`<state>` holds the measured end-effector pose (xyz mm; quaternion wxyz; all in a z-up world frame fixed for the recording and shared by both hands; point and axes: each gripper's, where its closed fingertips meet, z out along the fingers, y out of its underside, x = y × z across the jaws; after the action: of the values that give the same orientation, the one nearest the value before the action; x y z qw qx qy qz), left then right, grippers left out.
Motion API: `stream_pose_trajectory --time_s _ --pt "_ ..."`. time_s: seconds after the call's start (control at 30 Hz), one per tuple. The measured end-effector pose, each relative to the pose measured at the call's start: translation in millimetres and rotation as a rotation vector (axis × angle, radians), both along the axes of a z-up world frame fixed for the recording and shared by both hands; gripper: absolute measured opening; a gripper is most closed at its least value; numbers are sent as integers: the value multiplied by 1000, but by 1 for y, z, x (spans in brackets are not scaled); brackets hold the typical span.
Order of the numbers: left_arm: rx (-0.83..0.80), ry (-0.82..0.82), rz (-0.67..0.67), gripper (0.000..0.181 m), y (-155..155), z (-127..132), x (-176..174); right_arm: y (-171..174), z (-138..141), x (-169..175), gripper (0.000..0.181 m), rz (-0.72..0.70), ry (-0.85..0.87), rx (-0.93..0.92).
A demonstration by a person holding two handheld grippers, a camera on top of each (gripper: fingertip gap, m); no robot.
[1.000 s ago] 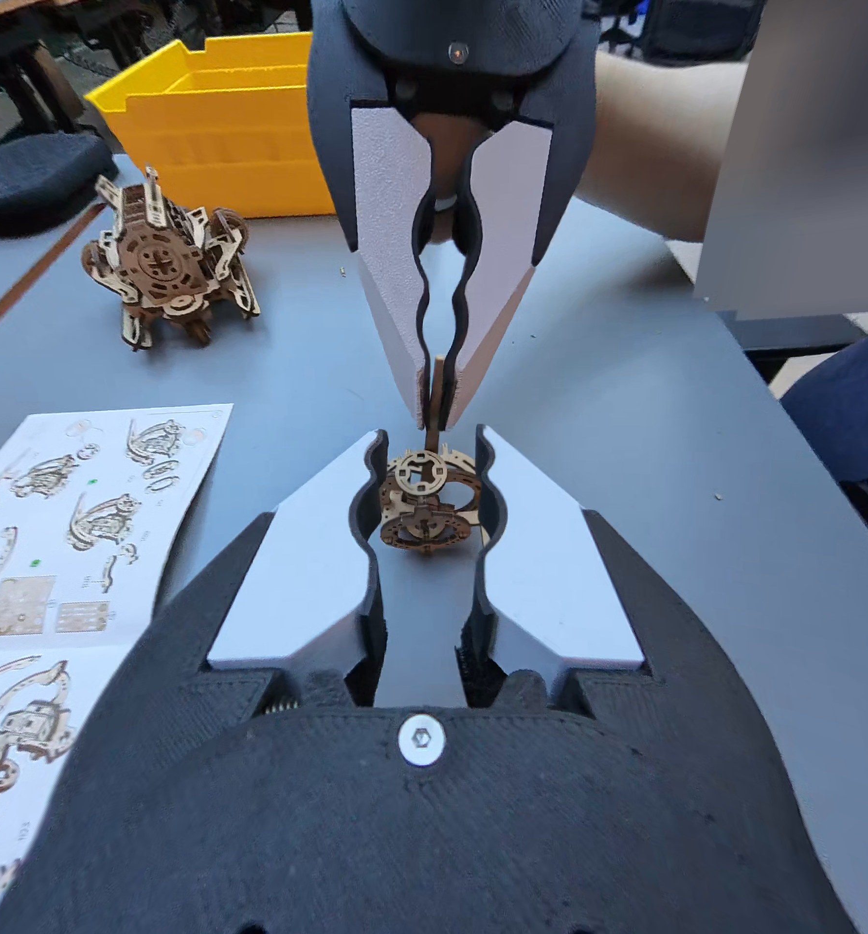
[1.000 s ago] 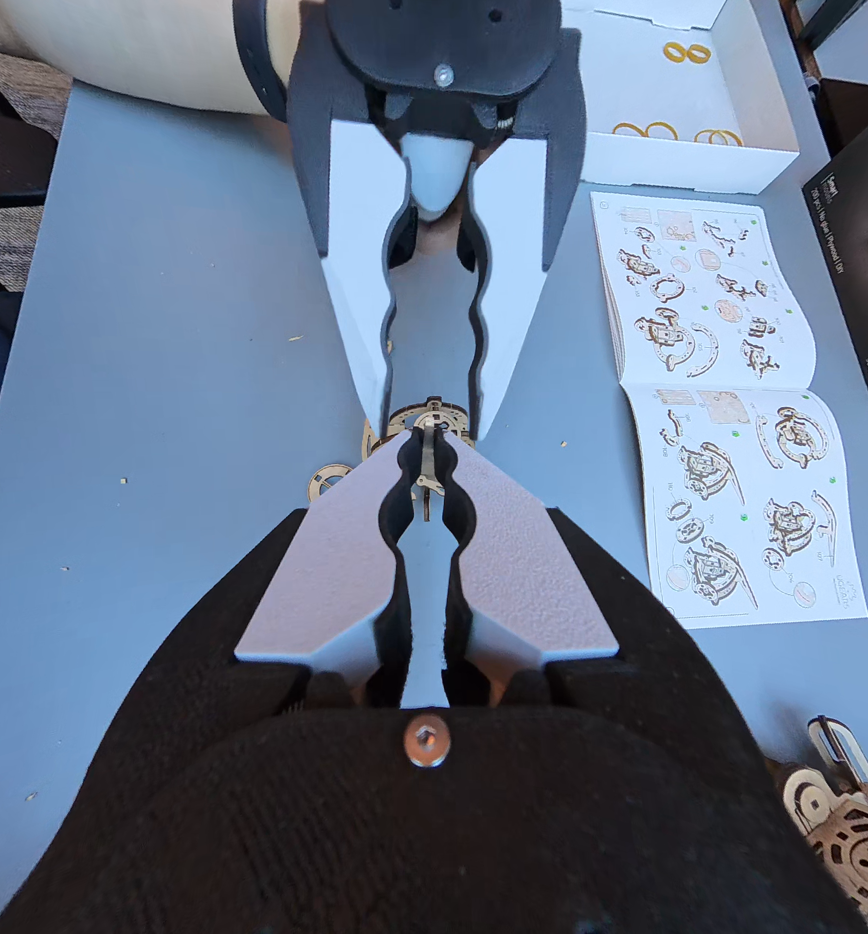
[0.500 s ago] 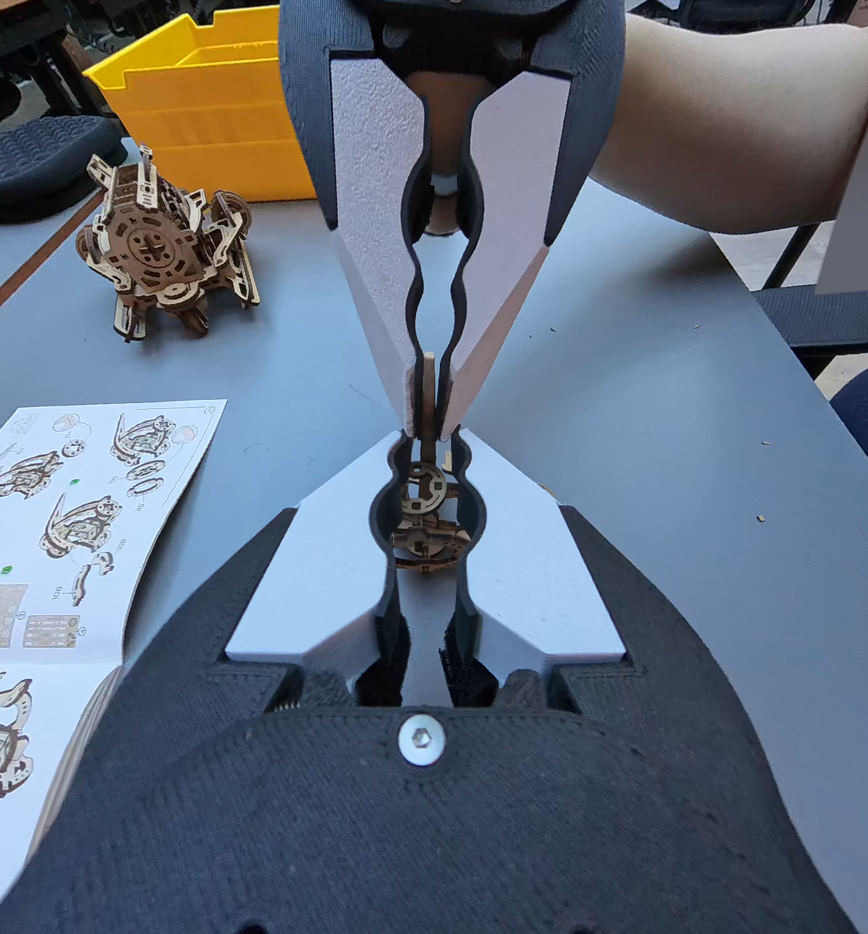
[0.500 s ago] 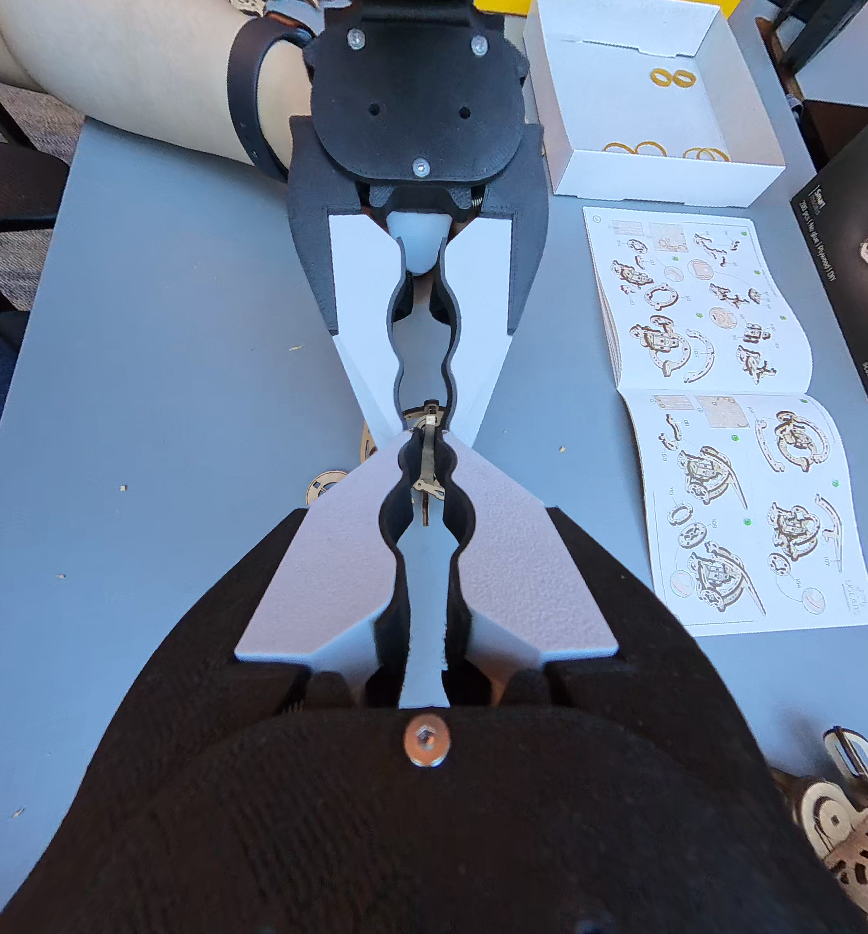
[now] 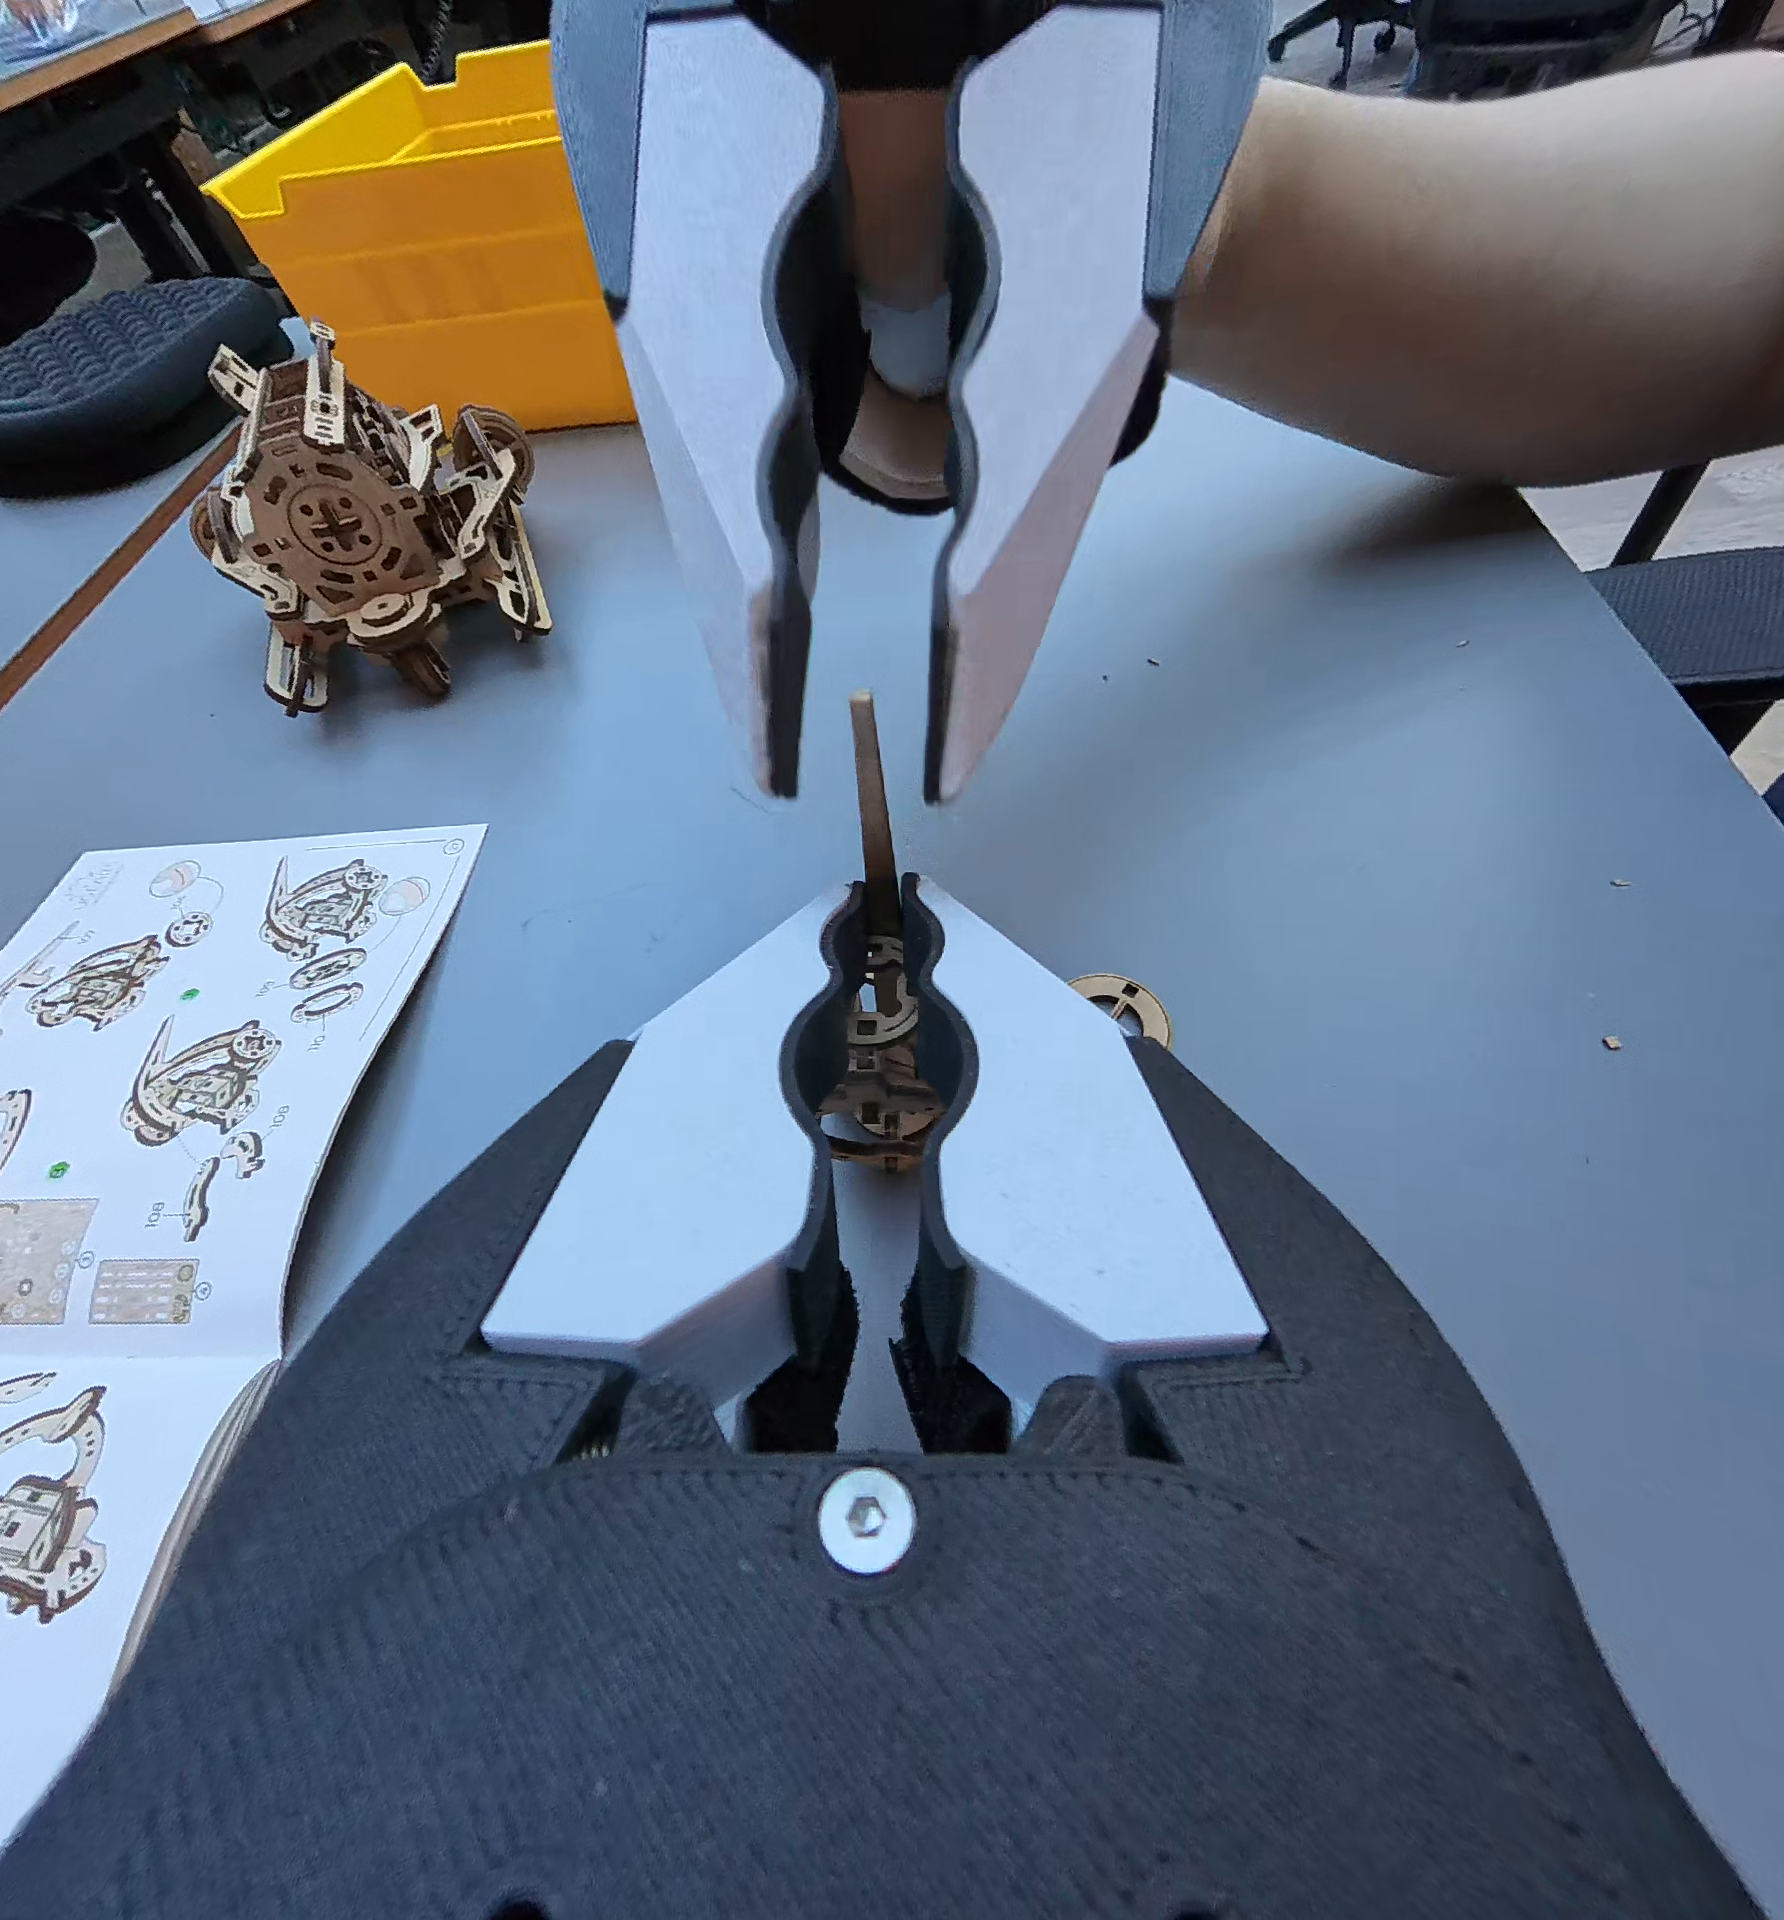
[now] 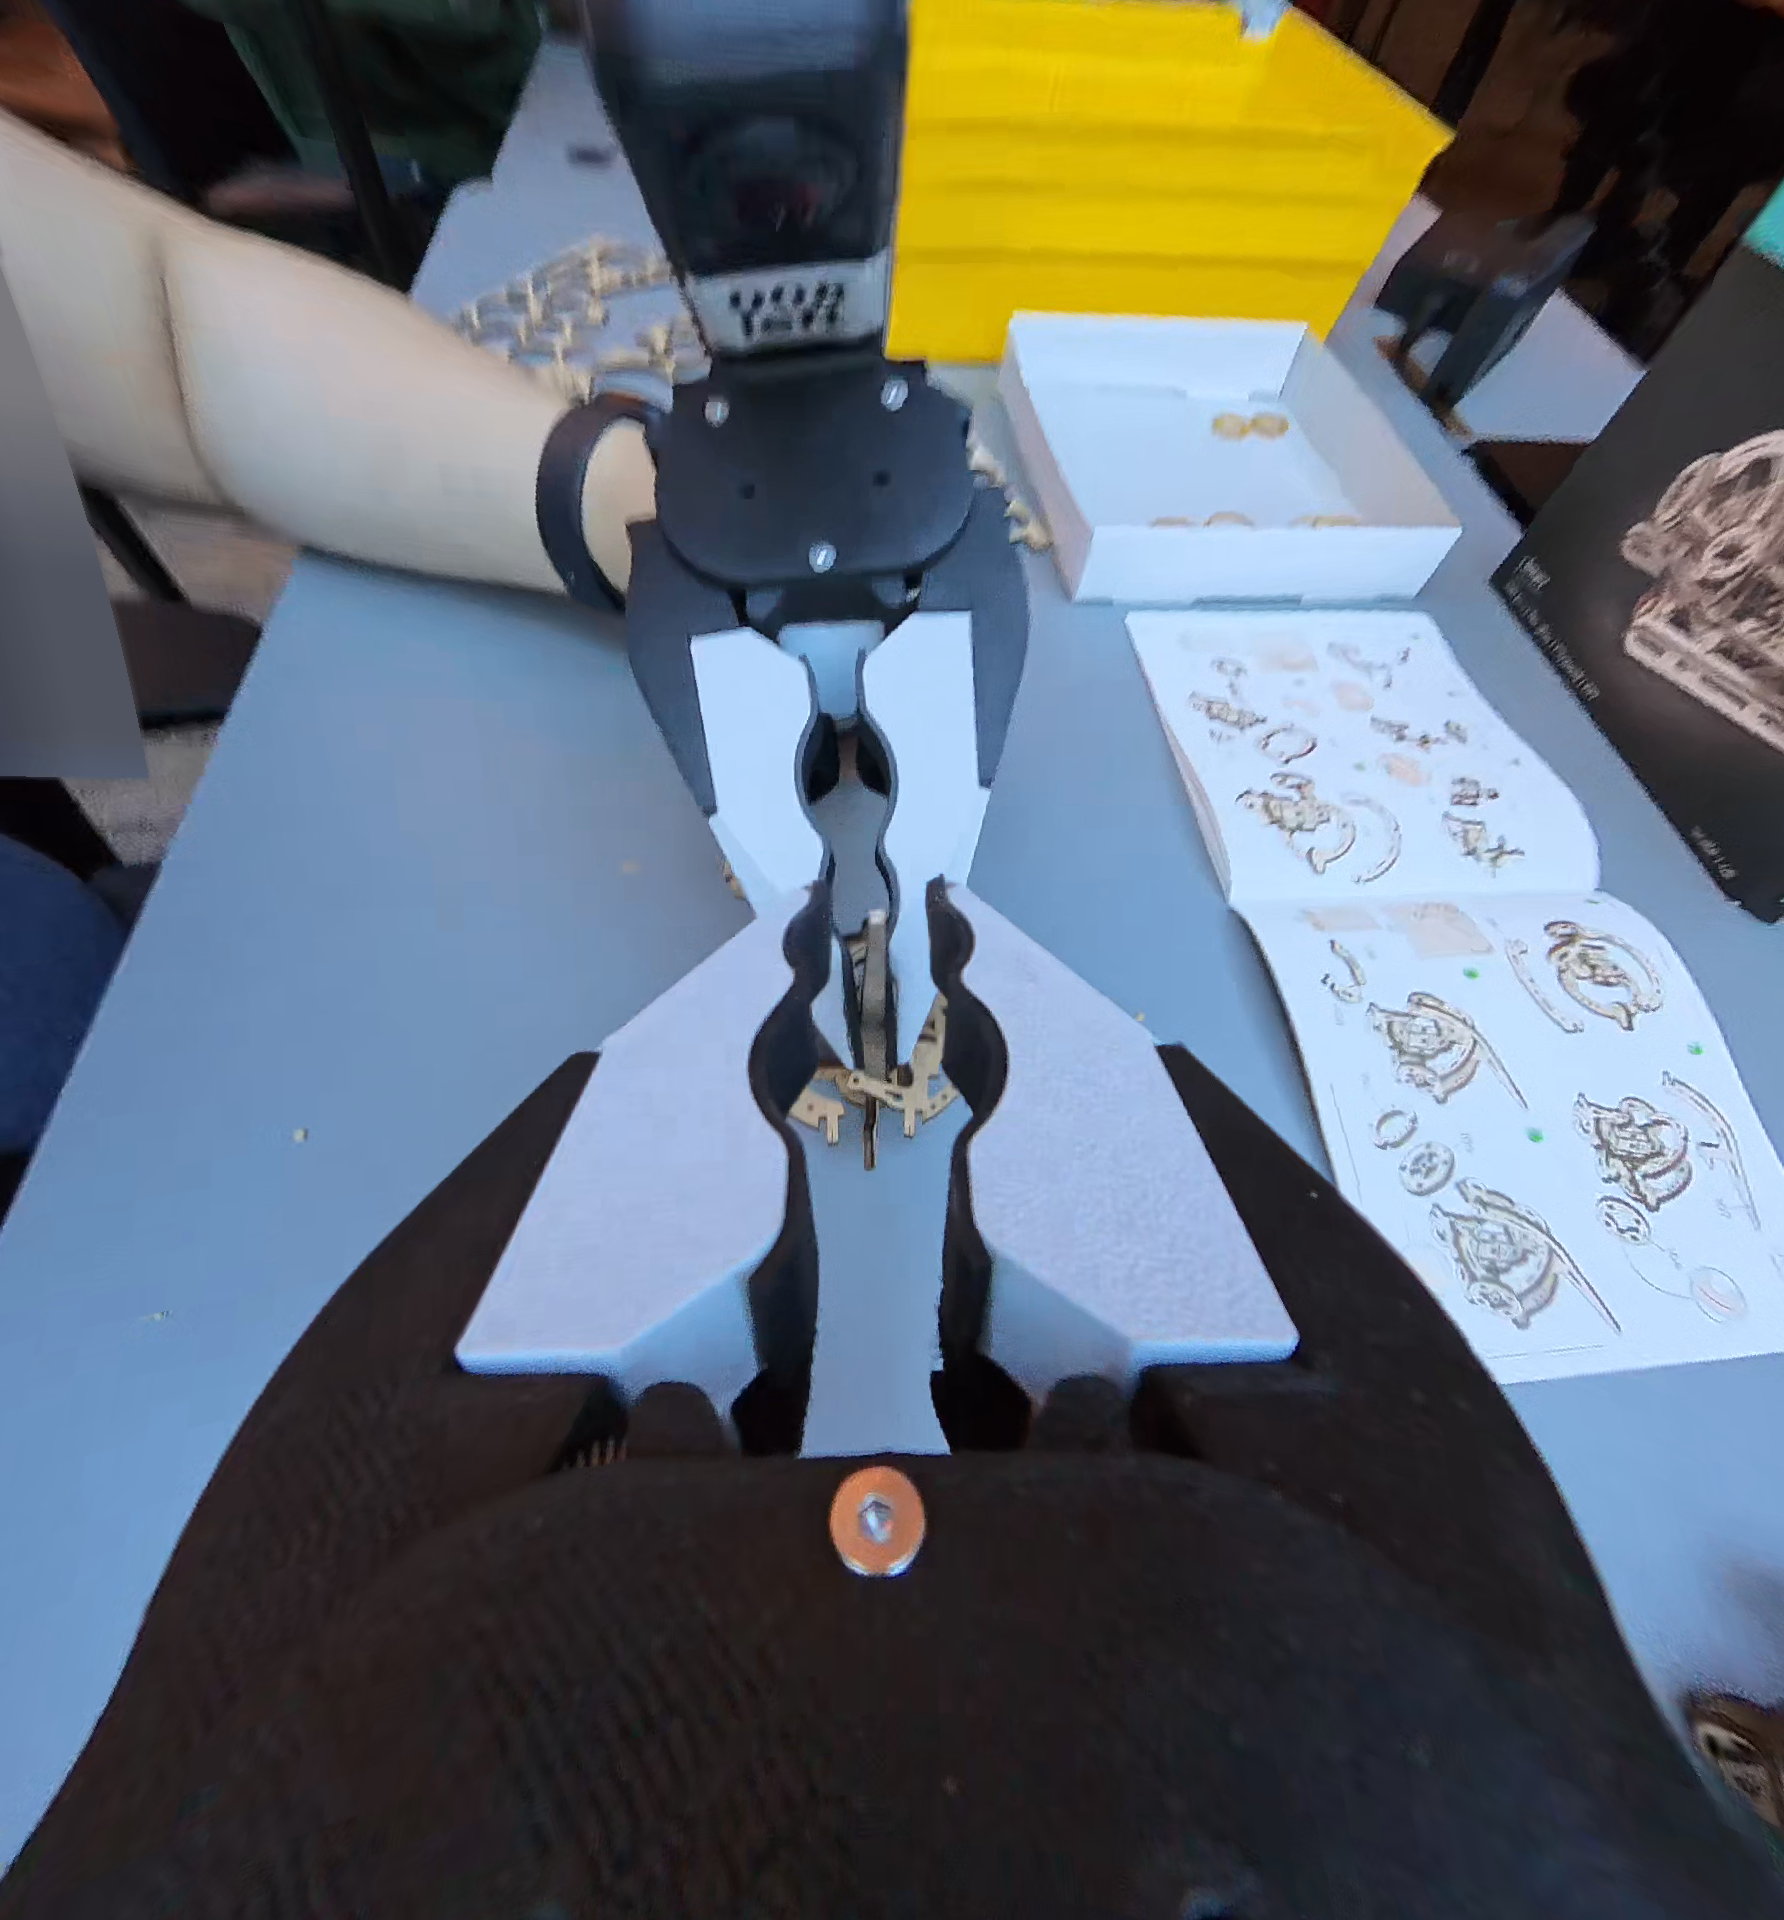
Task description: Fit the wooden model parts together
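Note:
My left gripper (image 5: 877,894) is shut on a small round wooden sub-assembly (image 5: 877,1060) and holds it just above the grey table (image 5: 1335,831). A thin flat wooden piece (image 5: 872,790) stands up out of the sub-assembly, past my left fingertips. My right gripper (image 5: 862,784) comes in from the far side with its jaws open on either side of that piece, not touching it. In the right wrist view my right gripper (image 6: 883,930) is open around the sub-assembly (image 6: 872,1086) and the flat piece (image 6: 872,987). The left gripper (image 6: 852,883) faces it, shut.
A finished wooden model (image 5: 358,530) and a yellow bin (image 5: 431,239) are at the far left. An open instruction booklet (image 5: 171,1091) lies left. A loose wooden ring (image 5: 1122,1003) lies by my left gripper. A white box (image 6: 1220,488), a black box (image 6: 1698,582) and a person's forearm (image 5: 1490,281) are nearby. There is about 5 cm between the tips of the two grippers.
My right gripper was shut on the flat piece; it has opened and drawn back a little. The piece stays upright in the sub-assembly. My left gripper closed on the sub-assembly and keeps hold.

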<state>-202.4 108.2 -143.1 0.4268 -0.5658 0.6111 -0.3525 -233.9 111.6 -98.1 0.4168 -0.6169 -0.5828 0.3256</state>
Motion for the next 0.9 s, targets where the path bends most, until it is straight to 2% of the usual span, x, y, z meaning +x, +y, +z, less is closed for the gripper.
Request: stream_pose_trajectory --time_s 0.13,0.27,0.3,0.53,0.6,0.7,0.9 --pt "1 1 2 4 0 0 0 2 10 8 13 -34 127 -26" --pt "6 3 2 3 0 0 0 1 -5 8 12 -43 107 -36" --pt "7 4 2 3 0 0 0 0 -8 6 6 -36 105 -44" --pt "16 15 -4 4 -1 0 -2 -3 -8 3 1 -9 133 -49" --pt "19 -1 1 13 0 5 -3 -2 -8 4 1 -12 137 -41" --pt "-7 -63 -13 3 -2 18 -3 -2 -8 3 1 -12 142 -41" --pt "44 -32 -17 2 -4 17 -2 -4 -8 4 2 -10 156 -54"
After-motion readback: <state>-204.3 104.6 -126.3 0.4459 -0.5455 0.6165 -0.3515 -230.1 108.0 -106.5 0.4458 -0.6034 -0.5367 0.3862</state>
